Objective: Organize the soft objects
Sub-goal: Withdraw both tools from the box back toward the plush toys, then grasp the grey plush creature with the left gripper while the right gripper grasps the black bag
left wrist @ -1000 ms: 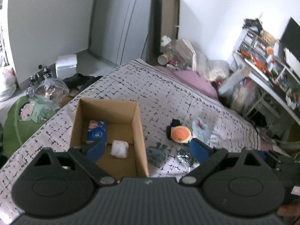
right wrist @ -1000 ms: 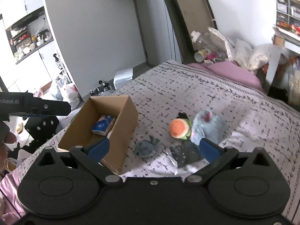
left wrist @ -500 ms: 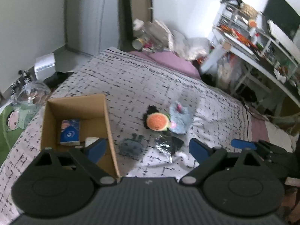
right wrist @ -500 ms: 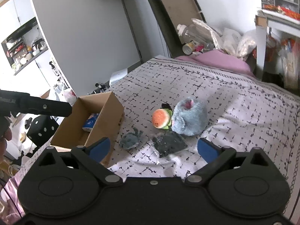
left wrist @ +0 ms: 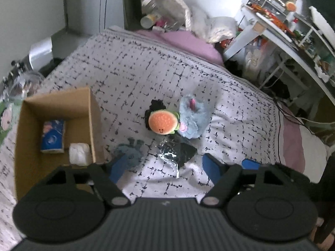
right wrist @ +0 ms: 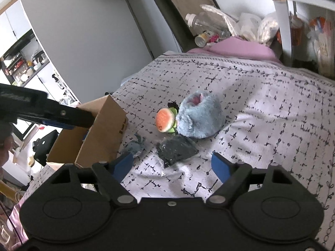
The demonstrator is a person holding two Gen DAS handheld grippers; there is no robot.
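On the patterned bedspread lie an orange burger plush [left wrist: 162, 123] [right wrist: 165, 120], a fluffy pale-blue plush [left wrist: 193, 118] [right wrist: 199, 118], a small grey-blue soft thing [left wrist: 129, 150] [right wrist: 136, 145] and a dark item in clear wrap [left wrist: 178, 152] [right wrist: 175, 149]. An open cardboard box [left wrist: 92, 113] [right wrist: 100, 140] at the left holds a blue packet [left wrist: 52, 136] and a white wad [left wrist: 79, 153]. My left gripper [left wrist: 164, 167] hovers above the wrapped item, jaws closing, nothing between them. My right gripper [right wrist: 172, 163] hangs just short of the same item, jaws closing, also empty.
The bed's far end carries a pink pillow [left wrist: 184, 41] and a heap of bottles and bags [right wrist: 219, 27]. A cluttered white shelf and desk [left wrist: 293, 27] stand to the right of the bed. The left gripper's arm [right wrist: 41, 113] reaches over the box in the right wrist view.
Both grippers have come down and closer to the soft things, which now look larger. The left one swung right, away from the box. Both pairs of jaws have narrowed.
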